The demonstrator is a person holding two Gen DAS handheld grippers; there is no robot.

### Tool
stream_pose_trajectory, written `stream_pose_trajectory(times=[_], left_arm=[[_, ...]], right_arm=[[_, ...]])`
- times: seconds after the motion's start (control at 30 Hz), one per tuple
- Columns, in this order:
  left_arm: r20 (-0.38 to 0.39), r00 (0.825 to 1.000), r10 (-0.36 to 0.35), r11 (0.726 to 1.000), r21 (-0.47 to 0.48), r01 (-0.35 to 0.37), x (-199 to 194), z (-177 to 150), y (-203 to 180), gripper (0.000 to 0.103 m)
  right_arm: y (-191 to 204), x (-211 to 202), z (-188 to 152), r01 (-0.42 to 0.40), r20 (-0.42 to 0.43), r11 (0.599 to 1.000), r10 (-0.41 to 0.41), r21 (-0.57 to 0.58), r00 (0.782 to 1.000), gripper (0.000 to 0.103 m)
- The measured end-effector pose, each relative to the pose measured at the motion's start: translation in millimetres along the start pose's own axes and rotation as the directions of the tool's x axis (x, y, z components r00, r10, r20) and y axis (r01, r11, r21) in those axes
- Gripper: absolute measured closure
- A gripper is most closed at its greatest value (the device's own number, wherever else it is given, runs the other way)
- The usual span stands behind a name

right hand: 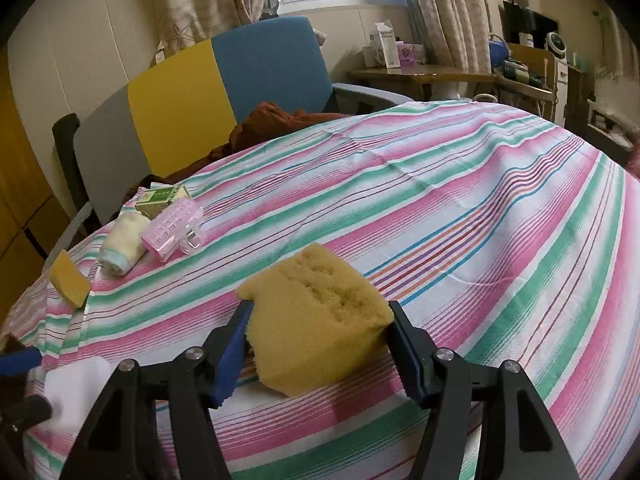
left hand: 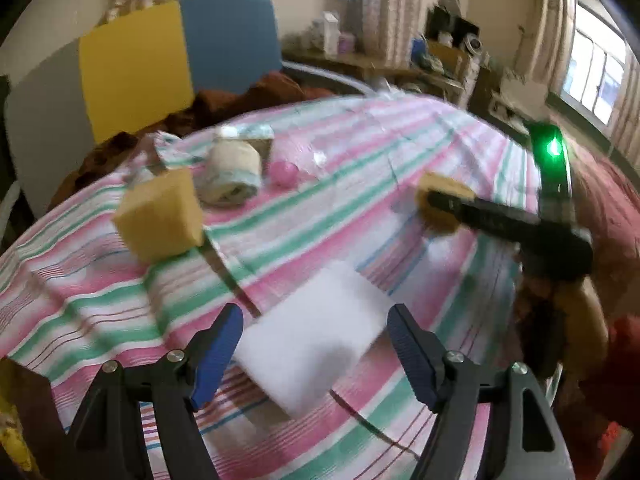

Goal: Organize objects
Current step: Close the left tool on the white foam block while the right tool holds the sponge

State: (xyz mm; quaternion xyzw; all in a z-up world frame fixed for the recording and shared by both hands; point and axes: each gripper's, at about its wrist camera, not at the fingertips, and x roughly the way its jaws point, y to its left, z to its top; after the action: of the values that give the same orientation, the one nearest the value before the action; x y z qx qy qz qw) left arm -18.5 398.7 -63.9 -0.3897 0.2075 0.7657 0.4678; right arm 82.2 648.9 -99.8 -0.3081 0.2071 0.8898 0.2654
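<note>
My right gripper (right hand: 318, 320) is shut on a yellow sponge (right hand: 316, 316), held just above the striped cloth (right hand: 460, 208); from the left wrist view the same sponge (left hand: 438, 204) shows at the right gripper's tip. My left gripper (left hand: 314, 320) is open, its jaws on either side of a white sponge (left hand: 316, 332) lying on the cloth; the white sponge also shows at lower left of the right wrist view (right hand: 76, 388). A second yellow sponge (left hand: 160, 216) sits at left, also in the right wrist view (right hand: 70, 278).
A rolled cream towel (left hand: 232, 176), a pink plastic item (right hand: 172, 232) and a small green box (right hand: 162, 196) lie at the cloth's far left. A yellow and blue chair (right hand: 224, 80) with brown fabric stands behind. A wooden desk (right hand: 420, 74) is at the back right.
</note>
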Motion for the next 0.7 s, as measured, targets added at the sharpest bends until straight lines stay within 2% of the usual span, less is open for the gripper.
stream_pose_trajectory(times=[0.07,0.13,0.2,0.27,0.43,0.47,0.7], left_arm=[[-0.036,0.998,0.044,0.995,0.094,-0.04,11,0,-6,0.027],[-0.06,0.995,0.074,0.976,0.208,-0.06,18,-3,-16,0.027],[-0.086,0.993,0.081,0.969,0.242,-0.058,22,-5,-18,0.027],[-0.076,0.995,0.072,0.971,0.232,-0.053,18,-7,-18,0.028],[-0.065,0.997,-0.044,0.995,0.09,0.05,11,-6,-18,0.029],[-0.057,0.997,-0.042,0.996,0.078,0.046,10,-6,-19,0.029],[-0.079,0.996,0.028,0.983,0.184,-0.013,18,-11,-34,0.027]], right_arm=[[0,0,0,0.0,0.0,1.0,0.0,0.0,1.0,0.038],[-1,0,0,0.0,-0.002,1.0,0.0,0.0,1.0,0.038],[-1,0,0,0.001,-0.001,1.0,-0.001,-0.001,1.0,0.038],[-1,1,0,0.003,-0.002,1.0,-0.003,-0.003,1.0,0.038],[-1,1,0,0.002,-0.002,1.0,-0.002,-0.003,1.0,0.038],[-2,1,0,0.002,-0.001,1.0,-0.002,-0.002,1.0,0.038],[-1,1,0,0.004,-0.002,1.0,-0.004,-0.004,1.0,0.038]])
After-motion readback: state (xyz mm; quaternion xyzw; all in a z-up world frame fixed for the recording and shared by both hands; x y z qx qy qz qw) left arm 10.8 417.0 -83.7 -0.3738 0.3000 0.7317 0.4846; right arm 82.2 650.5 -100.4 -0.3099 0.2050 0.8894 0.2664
